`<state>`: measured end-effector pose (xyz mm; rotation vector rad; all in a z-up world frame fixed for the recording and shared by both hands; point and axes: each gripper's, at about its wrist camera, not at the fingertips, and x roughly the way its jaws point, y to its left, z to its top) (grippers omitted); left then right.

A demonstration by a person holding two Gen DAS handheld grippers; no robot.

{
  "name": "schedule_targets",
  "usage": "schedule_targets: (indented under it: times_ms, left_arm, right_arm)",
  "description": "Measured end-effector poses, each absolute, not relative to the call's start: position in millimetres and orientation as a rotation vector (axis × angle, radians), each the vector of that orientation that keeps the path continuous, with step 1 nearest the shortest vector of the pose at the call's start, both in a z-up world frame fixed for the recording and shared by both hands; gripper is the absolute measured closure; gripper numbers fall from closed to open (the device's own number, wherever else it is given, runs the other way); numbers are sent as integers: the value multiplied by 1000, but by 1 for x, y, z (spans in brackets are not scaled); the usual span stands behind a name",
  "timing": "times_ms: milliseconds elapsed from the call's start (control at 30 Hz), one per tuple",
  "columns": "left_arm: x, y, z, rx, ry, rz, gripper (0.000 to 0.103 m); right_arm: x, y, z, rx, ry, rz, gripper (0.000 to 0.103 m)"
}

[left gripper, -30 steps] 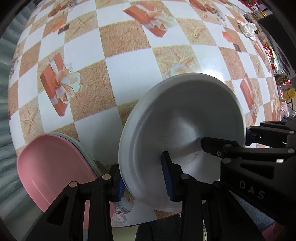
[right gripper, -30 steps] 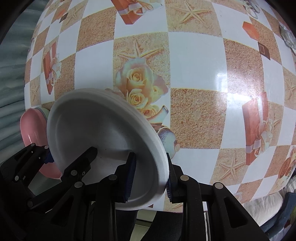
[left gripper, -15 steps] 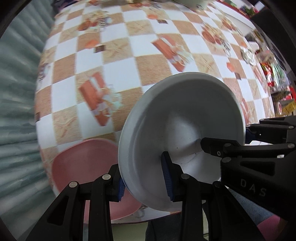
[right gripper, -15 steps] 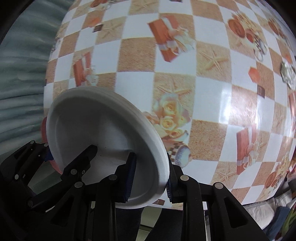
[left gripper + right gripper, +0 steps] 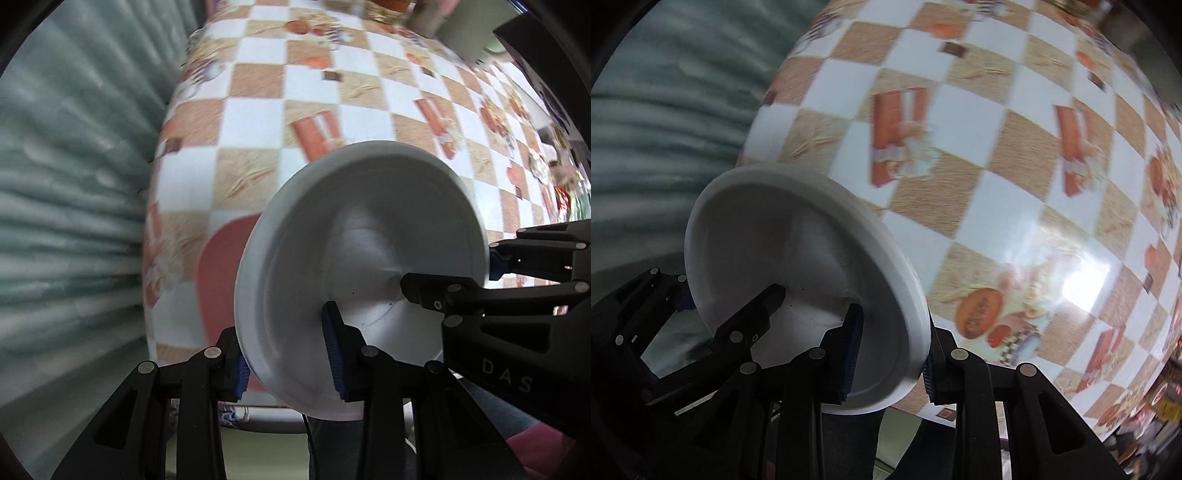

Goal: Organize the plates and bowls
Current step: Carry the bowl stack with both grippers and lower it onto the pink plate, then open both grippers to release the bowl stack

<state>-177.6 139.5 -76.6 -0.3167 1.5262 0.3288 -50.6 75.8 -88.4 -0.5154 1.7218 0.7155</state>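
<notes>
A white plate (image 5: pixel 369 266) is held in the air between both grippers, tilted on edge above the near table edge. My left gripper (image 5: pixel 288 358) is shut on its left rim. My right gripper (image 5: pixel 890 354) is shut on its right rim; the plate (image 5: pixel 768 258) fills the lower left of the right wrist view. A pink plate (image 5: pixel 221 273) lies on the checkered tablecloth (image 5: pixel 258 122) below and behind the white plate, partly hidden by it. The right gripper's fingers (image 5: pixel 517 258) show at the right of the left wrist view.
A grey-green curtain (image 5: pixel 74 184) hangs along the table's left side. Blurred clutter (image 5: pixel 461 26) stands at the far end of the table. Packets and small items (image 5: pixel 1152 406) lie at the lower right. The table's near edge runs just under the plate.
Both grippers have lifted the white plate up and tilted back, so more of the table and curtain shows. The grip on the plate is the same. The view is motion-blurred.
</notes>
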Motion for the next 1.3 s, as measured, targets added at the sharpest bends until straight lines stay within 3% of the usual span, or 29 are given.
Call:
schedule_targets:
  times_ms: [700,800,867,900,967,1000,1033,1133,1300]
  left_arm:
    - [-206,166,-98,-364,1562,411,65]
    - [-206,162,-96,-299,1541,430,62]
    - [-206,160,-90,-245,1510,443,56]
    - [-206,159,-86,-233,1498,443,51]
    - [-207,160,-78,-230,1468,434,44]
    - [-208,161,-73,-239,1457,425,41]
    - [-208,162,-68,-247,1446,415,39]
    - [-207,163,-56,-207,1447,430,25]
    - [-207,172,-52,-212,1495,504,23]
  right_arm:
    - [-64,91,-129,-548,1779,756,73]
    - [-70,83,-135,-543,1787,761,72]
    - [-71,81,-134,-550,1789,759,71]
    - [-67,81,-128,-555,1784,758,62]
    - [-63,77,-122,-534,1772,766,30]
    - [-61,75,-118,-534,1757,763,8]
    - [-58,72,-111,-545,1725,758,1]
    - [-50,67,-96,-548,1698,762,1]
    - [-45,58,-78,-545,1669,754,1]
